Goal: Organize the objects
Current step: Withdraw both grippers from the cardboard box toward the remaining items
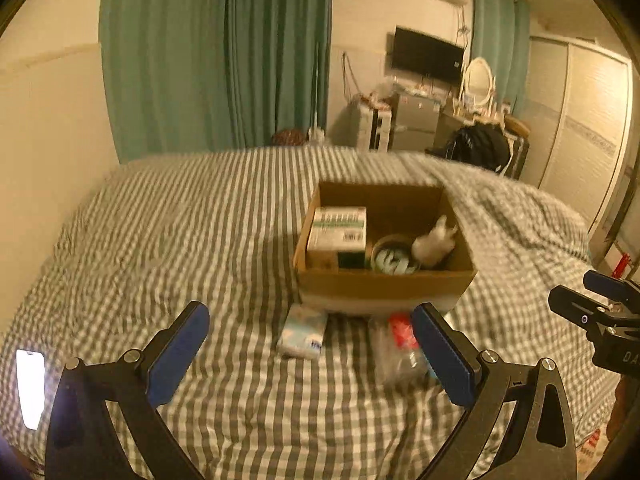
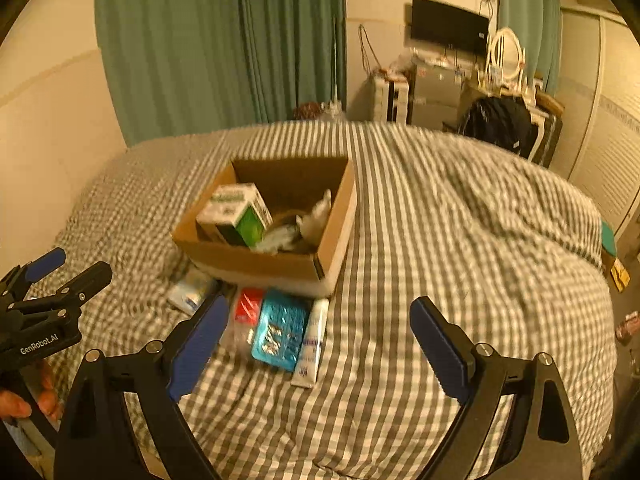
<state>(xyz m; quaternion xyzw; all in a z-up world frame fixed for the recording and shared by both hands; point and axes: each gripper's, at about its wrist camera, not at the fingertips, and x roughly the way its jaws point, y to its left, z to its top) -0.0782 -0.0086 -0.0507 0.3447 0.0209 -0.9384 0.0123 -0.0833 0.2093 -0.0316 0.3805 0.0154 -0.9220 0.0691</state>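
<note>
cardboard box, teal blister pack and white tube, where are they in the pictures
cardboard box (image 2: 256, 266): right wrist view, on its bare front wall.
teal blister pack (image 2: 280, 332): right wrist view, middle of its face, lying on the bedspread before the box.
white tube (image 2: 312, 344): right wrist view, mid-body, right beside the blister pack.

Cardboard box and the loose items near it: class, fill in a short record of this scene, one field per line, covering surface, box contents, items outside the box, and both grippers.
surface: bed with grey checked cover
container: open cardboard box on the cover
inside box: green and white carton, white crumpled item, round item, blurred
outside, in front of box: tissue pack, red-capped clear packet, teal blister pack, white tube
left gripper: open, empty
right gripper: open, empty
</note>
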